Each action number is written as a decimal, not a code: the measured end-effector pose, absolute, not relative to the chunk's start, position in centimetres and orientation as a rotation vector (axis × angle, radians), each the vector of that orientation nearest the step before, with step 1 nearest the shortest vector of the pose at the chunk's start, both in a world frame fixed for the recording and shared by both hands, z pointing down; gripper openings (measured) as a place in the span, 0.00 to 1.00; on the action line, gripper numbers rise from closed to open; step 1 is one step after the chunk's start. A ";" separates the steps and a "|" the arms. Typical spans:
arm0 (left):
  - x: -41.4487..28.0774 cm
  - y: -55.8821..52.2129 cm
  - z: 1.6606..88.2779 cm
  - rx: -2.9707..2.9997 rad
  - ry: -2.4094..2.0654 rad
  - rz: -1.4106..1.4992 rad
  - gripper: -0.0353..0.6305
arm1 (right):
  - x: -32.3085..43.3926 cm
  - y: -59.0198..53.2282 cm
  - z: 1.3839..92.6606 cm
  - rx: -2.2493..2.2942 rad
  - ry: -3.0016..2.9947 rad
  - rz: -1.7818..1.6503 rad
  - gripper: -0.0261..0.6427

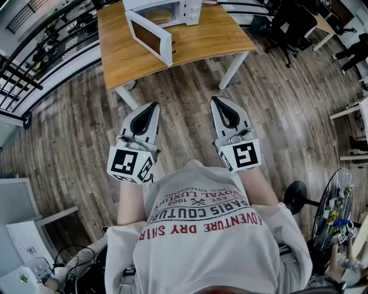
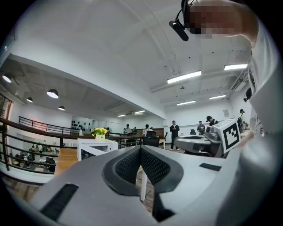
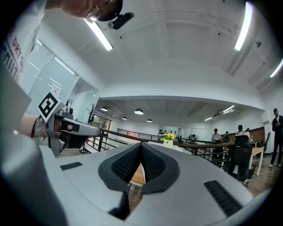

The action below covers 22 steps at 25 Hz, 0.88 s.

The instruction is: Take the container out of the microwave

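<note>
A white microwave [image 1: 172,8] stands at the far edge of a wooden table [image 1: 218,34], its door [image 1: 150,37] swung open toward me. Its cavity looks yellowish; I cannot make out a container inside. Both grippers are held level in front of the person's chest, well short of the table. The left gripper [image 1: 154,105] is shut with nothing between its pads [image 2: 132,165]. Beside it, the right gripper [image 1: 215,99] is also shut and empty. The microwave [image 2: 95,148] shows past the left gripper [image 2: 140,148], and the right gripper [image 3: 141,145] points the same way.
Wood floor lies between me and the table. A black office chair [image 1: 287,23] stands at the table's right, a fan [image 1: 333,207] at my lower right, a black railing [image 1: 34,51] at the left and white furniture [image 1: 23,229] at the lower left. Several people stand far off.
</note>
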<state>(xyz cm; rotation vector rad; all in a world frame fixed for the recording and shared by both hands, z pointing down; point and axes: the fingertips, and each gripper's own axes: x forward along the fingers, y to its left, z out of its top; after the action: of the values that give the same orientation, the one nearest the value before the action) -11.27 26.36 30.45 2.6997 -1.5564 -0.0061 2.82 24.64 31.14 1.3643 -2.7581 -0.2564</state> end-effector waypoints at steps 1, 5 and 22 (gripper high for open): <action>-11.4 26.3 30.4 2.699 -1.557 -0.008 0.07 | 2.7 24.6 31.1 1.365 -2.758 -0.256 0.08; -12.0 26.1 30.5 2.697 -1.557 -0.011 0.07 | 2.1 24.6 31.2 1.363 -2.762 -0.253 0.08; -14.0 24.6 32.8 2.684 -1.484 -0.016 0.07 | 1.3 22.9 32.9 1.472 -2.700 -0.220 0.23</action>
<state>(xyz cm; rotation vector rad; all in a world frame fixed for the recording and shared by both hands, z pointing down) -14.03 24.63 32.84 2.6840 -1.4842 -0.0156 1.32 22.85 32.87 1.4719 -2.7004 -0.2202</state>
